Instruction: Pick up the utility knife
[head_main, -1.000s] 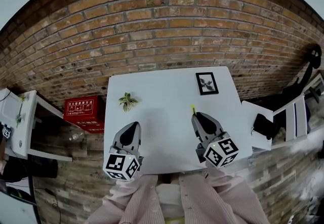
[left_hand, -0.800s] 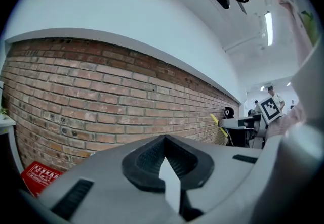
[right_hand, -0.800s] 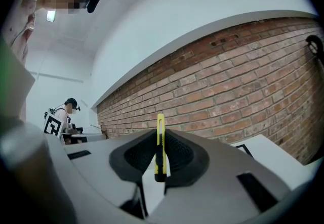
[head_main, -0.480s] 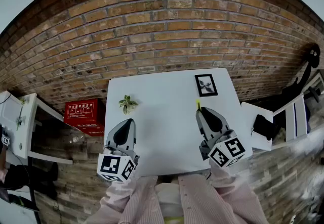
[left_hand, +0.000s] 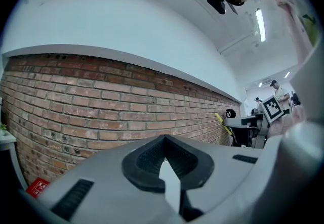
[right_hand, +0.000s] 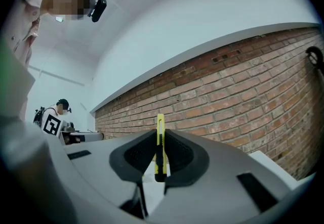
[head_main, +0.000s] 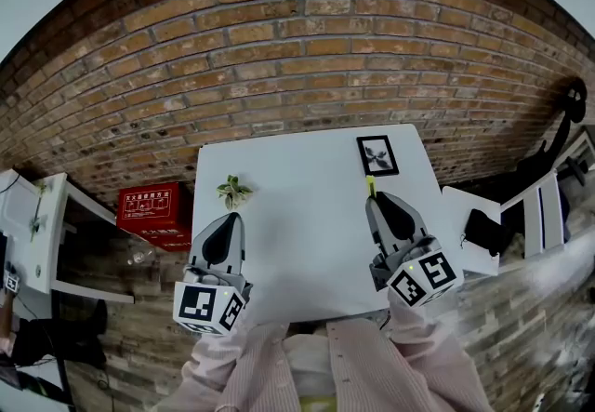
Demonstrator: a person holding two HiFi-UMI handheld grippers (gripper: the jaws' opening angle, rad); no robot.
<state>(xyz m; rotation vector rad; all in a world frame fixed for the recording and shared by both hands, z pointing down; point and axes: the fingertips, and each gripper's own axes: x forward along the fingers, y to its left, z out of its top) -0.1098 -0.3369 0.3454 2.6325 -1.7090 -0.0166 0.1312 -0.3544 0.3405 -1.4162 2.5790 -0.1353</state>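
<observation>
1. Grey left claw (head_main: 232, 219) hangs over the left side of the white worktop (head_main: 297, 215). Its jaws are closed tip to tip on nothing, and it seems to play no part in the pickup.
2. The right claw (head_main: 376, 204) is clamped on the yellow utility knife (head_main: 370, 185). The knife's end juts past the jaw tips toward the small picture frame (head_main: 377, 155).
3. By my reading the pickup is done: the knife looks clear of the worktop and is carried in the air. All that seems left is keeping the hold firm.
4. Only the head view gives the layout from above. It shows the red box (head_main: 149, 202) on the floor at the left, the little plant (head_main: 233, 189) just ahead of the left claw, and the frame at the far right.
5. The left claw view settles what the head view cannot: the dark pads (left_hand: 147, 160) meet at their tips with nothing between them.
6. The right claw view shows the grip itself. The knife stands on edge between the pads, which press on both flat sides, while the head view shows only its yellow end.
</observation>
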